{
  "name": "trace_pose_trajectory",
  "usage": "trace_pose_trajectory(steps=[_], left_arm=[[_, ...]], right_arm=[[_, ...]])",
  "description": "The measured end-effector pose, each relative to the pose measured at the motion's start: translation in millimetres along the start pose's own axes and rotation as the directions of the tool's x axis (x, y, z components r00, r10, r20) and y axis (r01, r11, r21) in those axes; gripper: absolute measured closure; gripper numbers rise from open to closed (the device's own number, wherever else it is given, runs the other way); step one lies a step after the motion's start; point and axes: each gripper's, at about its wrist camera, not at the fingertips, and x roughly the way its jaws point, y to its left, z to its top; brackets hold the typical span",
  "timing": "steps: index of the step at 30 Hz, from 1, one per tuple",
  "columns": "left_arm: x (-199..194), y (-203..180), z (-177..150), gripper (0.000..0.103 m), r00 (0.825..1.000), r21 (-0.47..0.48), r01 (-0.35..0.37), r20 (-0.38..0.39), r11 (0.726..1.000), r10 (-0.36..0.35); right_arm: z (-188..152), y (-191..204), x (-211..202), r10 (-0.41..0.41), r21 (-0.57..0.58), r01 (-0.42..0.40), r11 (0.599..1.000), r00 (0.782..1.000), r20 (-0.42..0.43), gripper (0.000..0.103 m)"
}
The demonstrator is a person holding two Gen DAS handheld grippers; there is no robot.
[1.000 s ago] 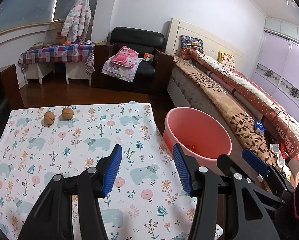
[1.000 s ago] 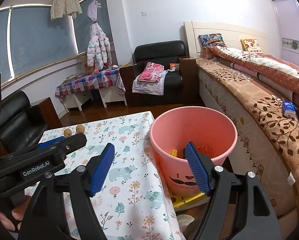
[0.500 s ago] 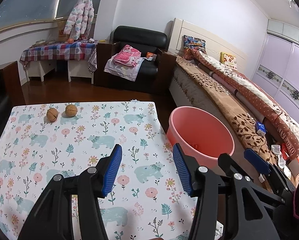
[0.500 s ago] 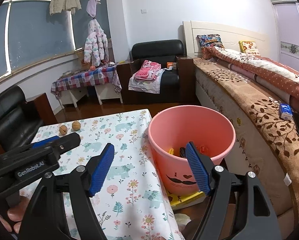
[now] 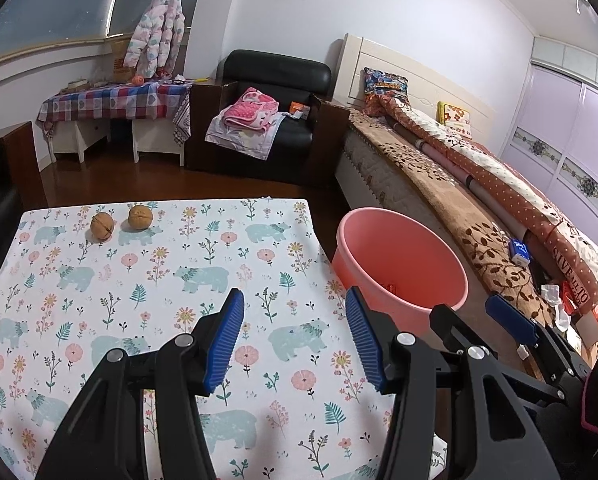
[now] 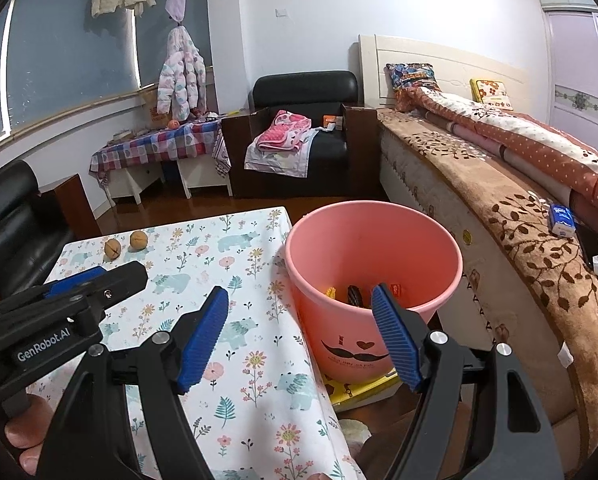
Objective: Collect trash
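- Since the earlier frames both grippers have drawn back and a little higher: the two walnuts now sit lower in the left wrist view and the far edge of the worktop (image 5: 159, 272) shows in full, while the pink bucket (image 6: 379, 328) reads slightly smaller in the right wrist view.
- The left gripper (image 5: 295, 338) hovers over the near half of the flowered cloth, its jaws wide apart and holding nothing.
- The right gripper (image 6: 299, 334) hangs over the near right corner of the worktop, beside the bucket's near rim, jaws likewise wide and empty.
- Progress, as a judgement: some trash is already in. About three small pieces lie at the bucket's bottom, one yellow, one dark, one orange-red (image 6: 395, 289); more may be hidden by the near wall.
- What seems left: two walnuts, the left walnut (image 5: 102, 225) and the right walnut (image 5: 140, 216), just beside each other near the far left edge, well apart from both grippers.
- Count: two grippers, one bucket, two walnuts; no other loose item shows on the cloth.
- The bucket stands on the floor, touching or just beside the worktop's right edge, between it and the bed (image 6: 511, 216).
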Motion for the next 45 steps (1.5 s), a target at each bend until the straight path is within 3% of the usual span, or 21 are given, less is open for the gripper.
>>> trace_pose_trajectory(steps=[45], left_arm=[[-4.9,7.0,-0.5,0.051,0.999,0.025,-0.044,0.029,0.999,0.043]], right_arm=[[5.9,-3.9,-9.8,0.032,0.081,-0.033,0.996,0.999,0.016,0.029]])
